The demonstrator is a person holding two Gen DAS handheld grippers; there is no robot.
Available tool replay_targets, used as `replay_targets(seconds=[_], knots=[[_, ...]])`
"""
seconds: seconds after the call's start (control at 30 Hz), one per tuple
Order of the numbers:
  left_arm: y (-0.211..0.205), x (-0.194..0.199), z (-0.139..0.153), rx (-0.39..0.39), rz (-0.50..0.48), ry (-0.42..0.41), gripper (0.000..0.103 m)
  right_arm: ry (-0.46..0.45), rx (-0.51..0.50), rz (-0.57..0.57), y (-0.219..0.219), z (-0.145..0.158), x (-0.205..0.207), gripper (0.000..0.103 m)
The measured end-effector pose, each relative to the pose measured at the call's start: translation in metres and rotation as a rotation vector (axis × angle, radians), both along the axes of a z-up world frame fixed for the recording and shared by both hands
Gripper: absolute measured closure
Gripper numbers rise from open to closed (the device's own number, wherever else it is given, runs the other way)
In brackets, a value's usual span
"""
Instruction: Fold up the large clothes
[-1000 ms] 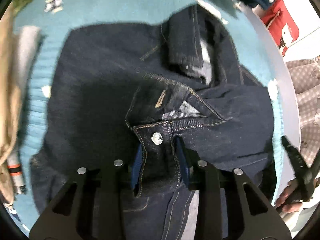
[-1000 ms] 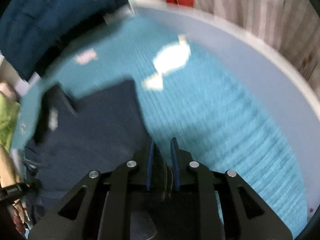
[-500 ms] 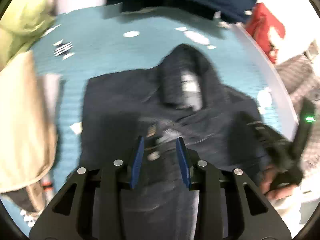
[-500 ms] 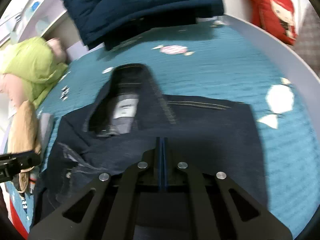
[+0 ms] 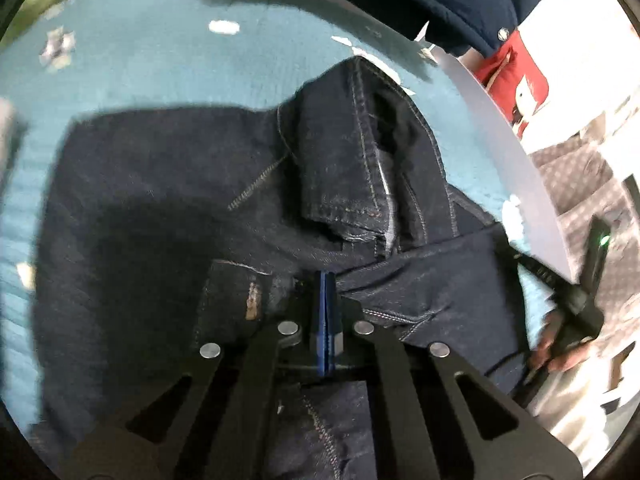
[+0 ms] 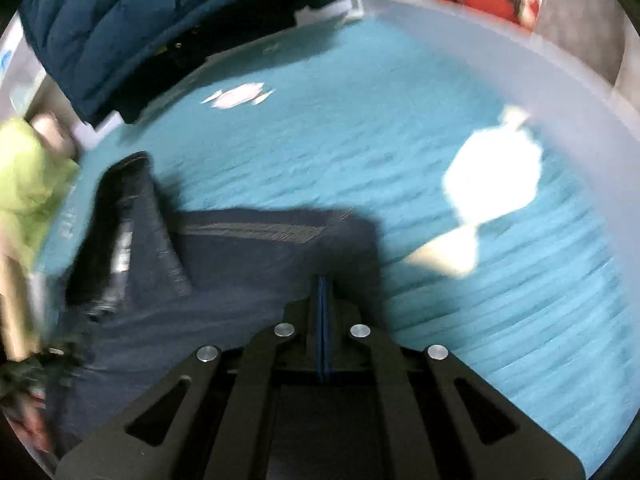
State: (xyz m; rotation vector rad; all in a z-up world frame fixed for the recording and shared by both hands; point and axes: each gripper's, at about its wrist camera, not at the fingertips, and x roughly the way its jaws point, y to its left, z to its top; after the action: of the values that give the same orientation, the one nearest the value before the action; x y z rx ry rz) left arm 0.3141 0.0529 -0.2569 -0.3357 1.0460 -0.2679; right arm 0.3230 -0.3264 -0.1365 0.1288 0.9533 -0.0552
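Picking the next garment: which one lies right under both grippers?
The dark jeans, spread on the teal cover; the navy jacket and green garment lie at the far edge.

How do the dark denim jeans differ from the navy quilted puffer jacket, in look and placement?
Surface: the dark denim jeans are flat-woven with pale contrast stitching; the navy quilted puffer jacket is puffy with stitched channels.
Placement: the jeans lie spread out in the middle of the teal ribbed blanket; the jacket sits bunched at its far edge.
Layers: the jeans have a part folded over on top; the jacket shows no clear fold.
Shared: both are dark blue.
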Motion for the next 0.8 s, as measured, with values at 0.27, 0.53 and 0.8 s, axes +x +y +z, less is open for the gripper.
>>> replay_targets(seconds=[0.27,0.53,0.8], knots=[[-0.007,-0.044,0.053,0.08,0.0,-0.077,0.1,-0.072,0.185,0.058,0.015,0.055,-0.065,0.102],[-0.051,-0.086,-0.001,0.077,-0.102,0.074,0.101,0.124,0.167,0.143,0.07,0.001,-0.108,0.103],[-0.011,-0.112,0.004,0.043,-0.077,0.103,0.1,0.107,0.143,-0.068,-0.008,0.024,-0.143,0.103]])
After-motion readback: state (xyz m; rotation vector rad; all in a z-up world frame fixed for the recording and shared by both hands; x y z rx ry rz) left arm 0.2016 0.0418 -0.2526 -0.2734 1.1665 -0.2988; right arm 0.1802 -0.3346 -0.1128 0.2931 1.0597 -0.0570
